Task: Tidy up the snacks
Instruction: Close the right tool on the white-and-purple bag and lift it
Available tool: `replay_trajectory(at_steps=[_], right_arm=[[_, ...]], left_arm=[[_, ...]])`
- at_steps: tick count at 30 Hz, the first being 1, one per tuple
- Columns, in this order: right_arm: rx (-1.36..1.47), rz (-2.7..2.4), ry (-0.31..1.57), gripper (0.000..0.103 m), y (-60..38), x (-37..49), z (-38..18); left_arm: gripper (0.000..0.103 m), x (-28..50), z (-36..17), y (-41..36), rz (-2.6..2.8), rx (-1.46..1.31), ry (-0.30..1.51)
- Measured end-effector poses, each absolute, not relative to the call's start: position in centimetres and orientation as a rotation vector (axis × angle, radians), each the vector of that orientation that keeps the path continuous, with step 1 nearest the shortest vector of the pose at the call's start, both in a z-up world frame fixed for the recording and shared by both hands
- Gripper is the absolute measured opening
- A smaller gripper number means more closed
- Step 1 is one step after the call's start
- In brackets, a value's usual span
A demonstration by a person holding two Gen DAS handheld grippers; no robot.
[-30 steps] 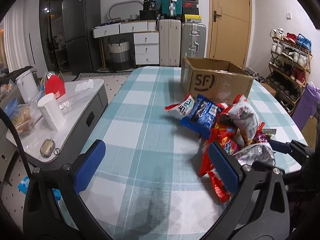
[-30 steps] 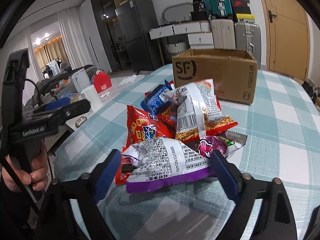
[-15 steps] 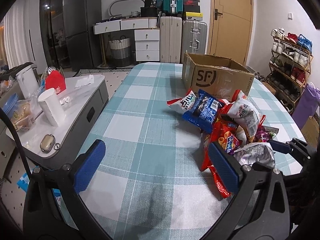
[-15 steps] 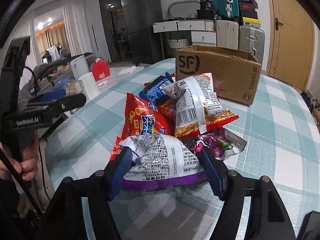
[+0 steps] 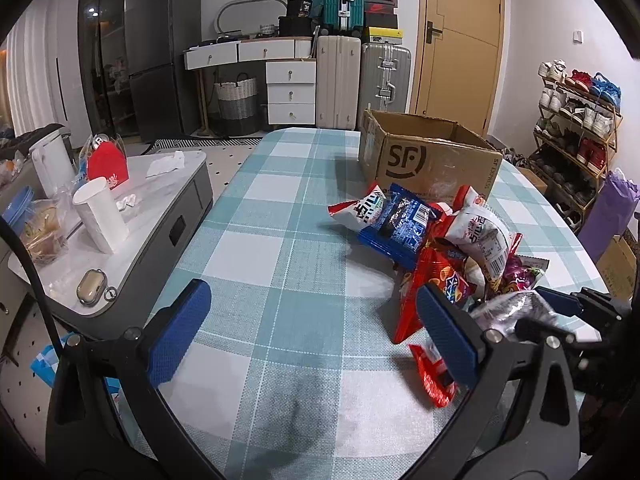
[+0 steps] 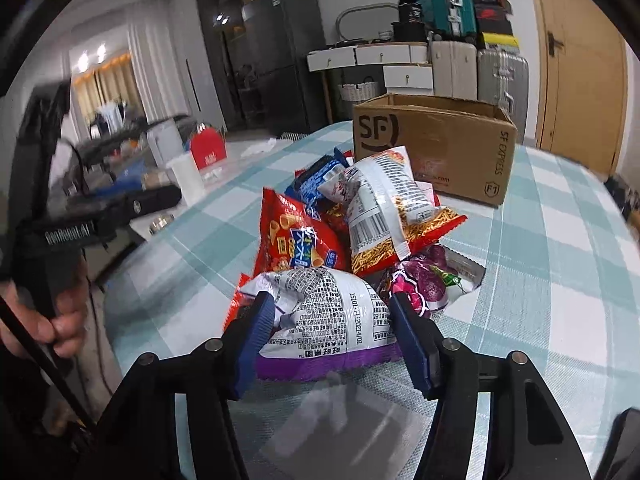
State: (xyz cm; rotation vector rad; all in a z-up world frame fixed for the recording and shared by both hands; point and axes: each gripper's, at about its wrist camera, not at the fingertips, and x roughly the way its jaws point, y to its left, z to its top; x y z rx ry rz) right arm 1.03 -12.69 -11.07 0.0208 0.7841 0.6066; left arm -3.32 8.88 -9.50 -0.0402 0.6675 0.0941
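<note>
Grasp step: right gripper closing on the silver-and-purple snack bag at the near edge of the pile.

Silver-and-purple snack bag [image 6: 324, 316] lies on the checked surface [image 6: 560, 280], nearest of the snack pile [image 6: 360, 216]; right gripper [image 6: 332, 340] has just been closing, its fingers [image 6: 256, 332] pinching the bag's sides, which crumple slightly. Left gripper [image 5: 312, 332] hangs spread and empty beside the pile. Next, likely: lift clear and carry to the open SF cardboard box [image 6: 436, 144] behind the pile.

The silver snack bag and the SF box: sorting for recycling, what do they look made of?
Silver snack bag: likely metallised plastic film, glossy, going by its crinkles and glare. SF box: brown corrugated cardboard, matte, with open flaps and printed ink.
</note>
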Motion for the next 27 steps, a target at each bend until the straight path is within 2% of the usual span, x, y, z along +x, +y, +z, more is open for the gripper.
replay_trajectory(at_steps=[2, 10, 15, 23, 27], right_arm=[[0.075, 0.617, 0.795, 0.052, -13.3, 1.3, -10.9], [-0.079, 0.596, 0.795, 0.052, -11.9, 0.3, -10.9], [-0.166, 0.554, 0.81, 0.063, -11.0, -0.3, -11.5], [-0.135, 0.579, 0.857, 0.081, -11.1, 0.9, -12.3], [-0.09, 0.598, 0.866, 0.078, -10.9, 1.4, -12.7]], left_arm=[[0.103, -3.2, -9.6, 8.7, 0.09, -0.038, 0.67], [0.103, -3.1, -10.0, 8.6, 0.08, -0.038, 0.682], [0.103, -3.1, -10.1, 8.6, 0.075, -0.04, 0.682], [0.103, -3.1, -10.6, 8.7, 0.062, -0.049, 0.696], [0.103, -3.1, -11.0, 8.8, 0.06, -0.055, 0.704]])
